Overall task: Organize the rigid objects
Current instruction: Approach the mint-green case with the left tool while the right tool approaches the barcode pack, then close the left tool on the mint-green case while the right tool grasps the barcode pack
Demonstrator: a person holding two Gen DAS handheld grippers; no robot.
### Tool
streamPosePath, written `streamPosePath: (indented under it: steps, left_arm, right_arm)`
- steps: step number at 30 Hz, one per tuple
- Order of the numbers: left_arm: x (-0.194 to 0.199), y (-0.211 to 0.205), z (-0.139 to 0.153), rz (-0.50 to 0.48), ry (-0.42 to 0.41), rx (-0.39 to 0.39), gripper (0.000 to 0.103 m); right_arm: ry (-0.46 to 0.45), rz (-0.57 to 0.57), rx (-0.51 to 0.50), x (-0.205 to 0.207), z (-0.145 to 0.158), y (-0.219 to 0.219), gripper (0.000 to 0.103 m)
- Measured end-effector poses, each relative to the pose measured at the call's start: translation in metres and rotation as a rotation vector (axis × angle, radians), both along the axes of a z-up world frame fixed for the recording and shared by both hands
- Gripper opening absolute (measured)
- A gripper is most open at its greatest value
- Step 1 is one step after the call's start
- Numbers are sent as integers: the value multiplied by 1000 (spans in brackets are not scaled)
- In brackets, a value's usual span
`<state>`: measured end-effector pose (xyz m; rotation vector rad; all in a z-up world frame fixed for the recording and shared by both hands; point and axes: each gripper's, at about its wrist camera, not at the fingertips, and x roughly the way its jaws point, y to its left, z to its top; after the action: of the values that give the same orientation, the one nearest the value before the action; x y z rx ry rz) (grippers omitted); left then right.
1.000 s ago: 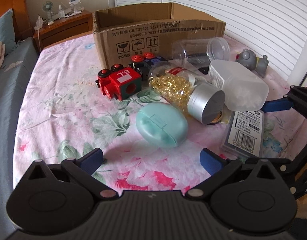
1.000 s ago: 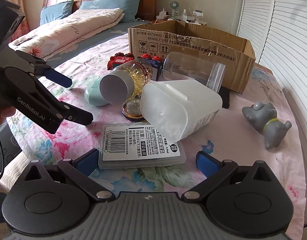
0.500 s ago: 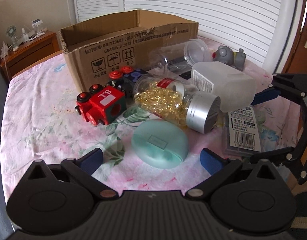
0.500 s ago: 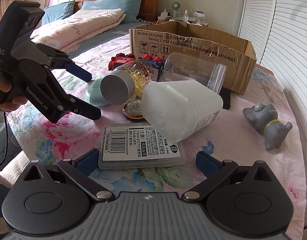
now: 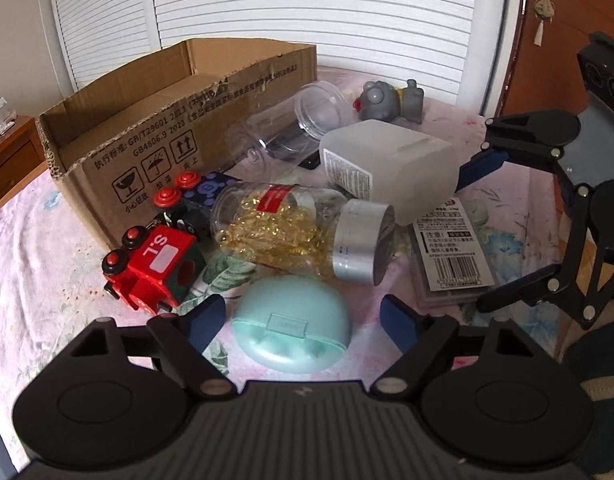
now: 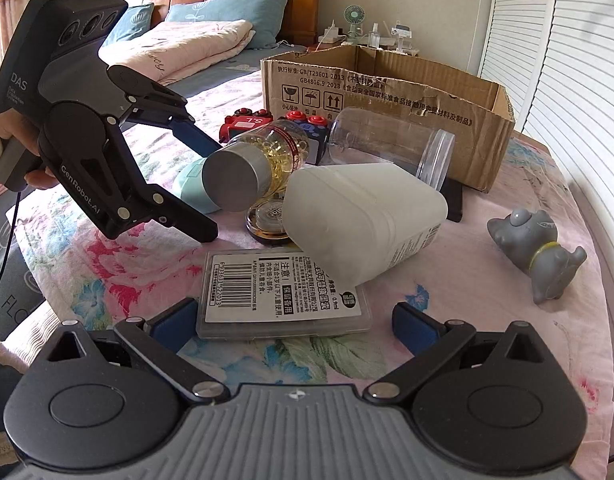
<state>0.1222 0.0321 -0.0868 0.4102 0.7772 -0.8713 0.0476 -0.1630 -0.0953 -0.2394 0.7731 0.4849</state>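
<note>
Cardboard box (image 5: 179,92) comes first, the biggest thing on the flowered bedspread (image 5: 35,248), and as far as I can see into it nothing lies inside — so I judge the sorting barely begun. Everything else waits in a heap against its front wall. The frosted white container (image 6: 367,216) lies on its side across the flat case with the barcode label (image 6: 283,292); behind it a clear plastic jar (image 6: 391,144) lies toppled too. The capsule bottle with the silver cap (image 5: 303,232) rests on its side beside the red toy train (image 5: 151,268), and the grey animal figure (image 6: 543,252) sits well apart near the shutters.

My left gripper (image 5: 303,316) straddles the small mint-green oval case (image 5: 291,324); its jaws are closing with the case between them, pads not yet touching it. My right gripper (image 6: 291,320) stands wide open over the near end of the barcode case, gripping nothing.

Every piece is left to be boxed.
</note>
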Motion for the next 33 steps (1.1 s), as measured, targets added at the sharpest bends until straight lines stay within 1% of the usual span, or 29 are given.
streamPosePath:
  steps: [2, 3, 5, 14, 20, 21, 22, 24, 33]
  left_arm:
    - [-2, 0, 1, -6, 4, -1, 72]
    - [-3, 0, 2, -5, 3, -1, 70]
    - [-7, 2, 3, 6, 8, -2, 61]
    - [-34, 16, 6, 86, 27, -4, 61]
    - [-38, 20, 5, 113, 37, -18, 61]
    - [-38, 19, 5, 115, 35, -18, 61]
    - [-39, 19, 5, 117, 34, -19, 61]
    - [-40, 20, 4, 121, 34, -21, 61]
    - [-48, 22, 4, 128, 33, -23, 61]
  right_arm:
    - [0, -2, 0, 0, 0, 0, 103]
    - [1, -5, -1, 0, 0, 0, 103]
    - [2, -8, -3, -1, 1, 1, 103]
    - [12, -13, -9, 0, 1, 8, 103]
    - [16, -8, -11, 4, 1, 17, 103]
    - [14, -13, -9, 3, 1, 16, 101]
    - [11, -19, -8, 2, 2, 15, 97]
    - [14, -29, -5, 1, 5, 12, 93]
    - [54, -39, -15, -18, 9, -15, 93]
